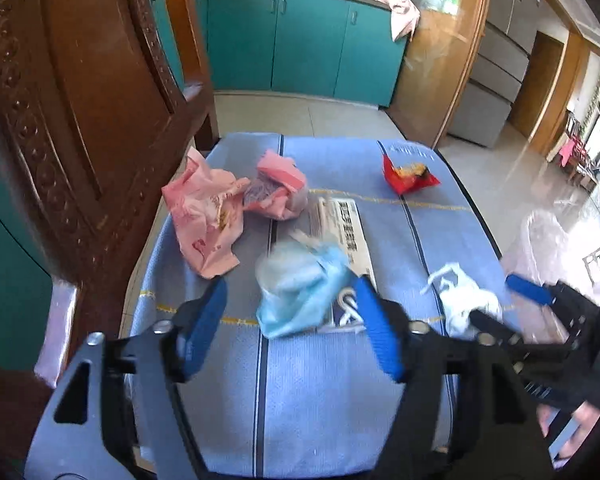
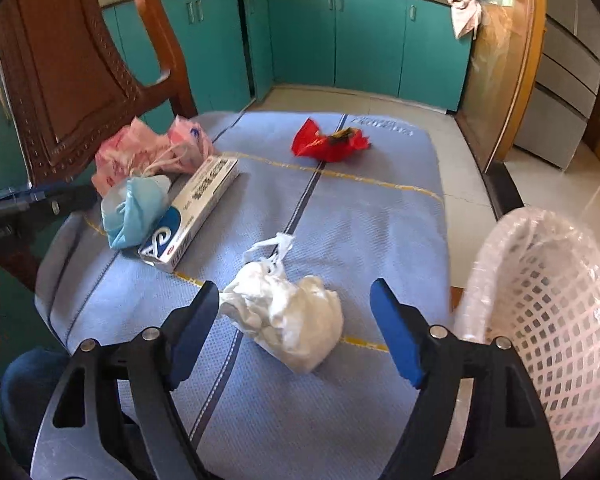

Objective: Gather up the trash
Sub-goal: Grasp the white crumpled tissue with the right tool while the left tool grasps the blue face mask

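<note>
Trash lies on a blue cloth (image 1: 319, 408). My left gripper (image 1: 291, 282) stands open around a crumpled light blue bag (image 1: 300, 296); its right finger is at the bag's edge and its left finger is clear of it. My right gripper (image 2: 295, 285) is open over a crumpled white plastic bag (image 2: 288, 320), which lies between the fingers without being pressed. The white bag (image 1: 459, 304) and a right finger (image 1: 527, 288) also show in the left wrist view. Further off lie pink bags (image 1: 208, 216), a long white box (image 2: 196, 212) and a red snack wrapper (image 2: 327, 142).
A white mesh basket (image 2: 539, 300) lined with clear plastic stands at the right edge of the cloth. A carved wooden chair back (image 1: 80, 100) rises at the left. Teal kitchen cabinets (image 2: 359, 36) and tiled floor lie beyond. A person's hand (image 1: 579, 420) holds the right gripper.
</note>
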Demonstrator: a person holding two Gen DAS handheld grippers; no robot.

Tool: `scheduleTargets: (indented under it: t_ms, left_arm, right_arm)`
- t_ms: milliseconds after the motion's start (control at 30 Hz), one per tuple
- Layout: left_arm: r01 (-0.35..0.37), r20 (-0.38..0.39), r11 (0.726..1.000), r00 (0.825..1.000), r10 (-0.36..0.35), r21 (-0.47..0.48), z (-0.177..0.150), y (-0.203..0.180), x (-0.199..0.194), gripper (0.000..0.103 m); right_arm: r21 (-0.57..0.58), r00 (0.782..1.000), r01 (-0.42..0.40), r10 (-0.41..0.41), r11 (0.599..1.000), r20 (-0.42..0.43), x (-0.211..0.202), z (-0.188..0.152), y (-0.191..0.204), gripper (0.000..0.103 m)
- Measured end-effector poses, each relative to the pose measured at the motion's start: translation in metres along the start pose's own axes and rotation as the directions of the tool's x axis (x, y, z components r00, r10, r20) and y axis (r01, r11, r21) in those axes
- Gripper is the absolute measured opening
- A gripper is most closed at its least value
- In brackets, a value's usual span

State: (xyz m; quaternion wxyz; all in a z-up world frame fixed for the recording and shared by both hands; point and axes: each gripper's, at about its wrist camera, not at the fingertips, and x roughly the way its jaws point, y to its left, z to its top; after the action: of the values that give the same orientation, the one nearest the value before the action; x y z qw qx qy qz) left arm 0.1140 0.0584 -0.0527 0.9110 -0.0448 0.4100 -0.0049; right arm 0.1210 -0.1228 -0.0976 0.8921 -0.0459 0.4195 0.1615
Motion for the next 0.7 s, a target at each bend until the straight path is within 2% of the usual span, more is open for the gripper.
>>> scheduleTargets:
  t_ms: [33,67,267,300,333,367,467,500,533,700]
  left_arm:
    - [-0.012,-0.003,1.0,1.0,0.012,0.012,0.001,-0.002,0.004,0.082]
    - [-0.024,-0.011,0.999,1.0,0.025,0.032,0.003,-0.006,0.009,0.084]
    - [-0.042,-0.056,0.993,0.997,0.049,0.112,0.01,-0.022,0.048,0.087]
    - [-0.039,-0.068,0.993,0.997,0.047,0.115,0.01,-0.022,0.055,0.08]
    - [-0.04,-0.08,0.992,0.996,0.05,0.12,0.01,-0.023,0.061,0.056]
    - [-0.052,-0.101,0.989,0.993,0.066,0.135,0.008,-0.024,0.068,0.045]
    - [-0.066,-0.078,0.985,0.994,0.079,0.158,0.003,-0.027,0.068,0.035]
    - [-0.063,-0.072,0.985,0.995,0.075,0.162,0.002,-0.027,0.065,0.029]
    - [-0.067,-0.061,0.984,0.995,0.077,0.163,0.001,-0.027,0.062,0.026]
    - [-0.073,-0.002,0.99,0.997,0.074,0.119,0.0,-0.016,0.038,0.024]
  right_arm:
    - [-0.012,1.0,0.009,-0.009,1.0,-0.008,0.004,0.0,0.003,0.077]
    - [-0.025,1.0,0.022,-0.022,0.999,-0.019,0.01,-0.001,0.006,0.077]
    - [-0.036,0.998,0.016,-0.018,0.999,-0.055,0.029,-0.002,0.014,0.077]
    - [-0.036,0.998,0.018,-0.021,0.999,-0.059,0.031,-0.002,0.015,0.077]
    - [-0.033,0.998,0.02,-0.022,0.999,-0.063,0.032,-0.002,0.015,0.076]
    - [-0.032,0.997,0.024,-0.026,0.999,-0.067,0.033,-0.001,0.016,0.076]
    - [-0.057,0.996,0.053,-0.057,0.997,-0.073,0.036,-0.001,0.021,0.076]
    - [-0.06,0.996,0.053,-0.058,0.997,-0.074,0.037,-0.002,0.023,0.073]
    - [-0.065,0.995,0.055,-0.059,0.996,-0.076,0.038,-0.003,0.024,0.066]
    - [-0.072,0.994,0.082,-0.087,0.994,-0.068,0.036,-0.008,0.027,0.052]
